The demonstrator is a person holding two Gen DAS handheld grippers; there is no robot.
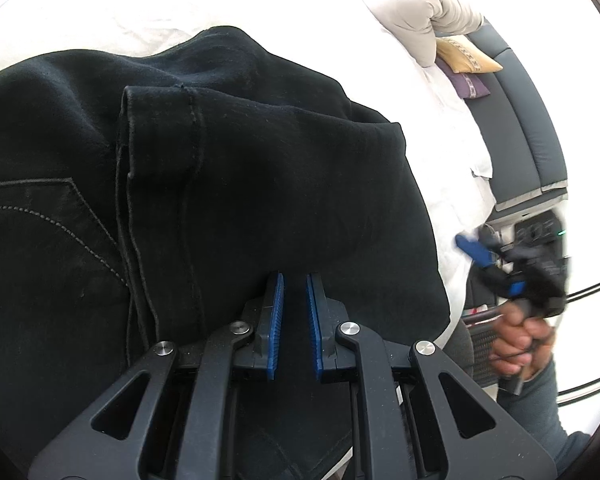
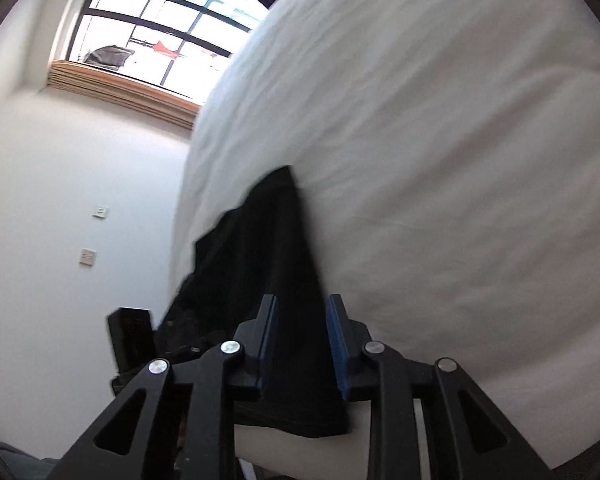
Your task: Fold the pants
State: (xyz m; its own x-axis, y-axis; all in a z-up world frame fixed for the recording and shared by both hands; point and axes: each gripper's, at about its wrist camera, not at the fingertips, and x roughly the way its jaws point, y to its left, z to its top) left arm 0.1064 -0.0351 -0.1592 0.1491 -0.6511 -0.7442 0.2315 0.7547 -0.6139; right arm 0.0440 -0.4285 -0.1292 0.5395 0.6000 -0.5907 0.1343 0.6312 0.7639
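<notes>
So we're prob past the halfway mark on this one, judging by the pile alone. The black pants [image 1: 220, 184] are lying on the white bed [image 1: 452, 160], and there's def at least one fold in already: one layer with a stitched hem edge lies doubled over the part with the back pocket, w/ the pocket stitching peeking out beside that edge. What's left, imo: another fold or two plus smoothing, bc the top layer is still lumpy and bunched up toward the pillow [image 1: 416, 24] end of the bed.

Claw status: the left claw [image 1: 295, 280] has its blue pads nearly together and clamped on the dark pants fabric at the near edge of the bed. The right claw [image 2: 302, 304] has pads apart, black cloth running up between them, but we can't see either pad pressing on it, so we're reading that as let go, or about to be. From the left cam it's off past the bed's side edge, blurry, w/ a hand [image 1: 520, 340] wrapped round its grip.

Pants look like soft black denim-ish stuff, grey contrast stitching, a bit linty. Part of them hangs over the bed edge near the right claw.
</notes>
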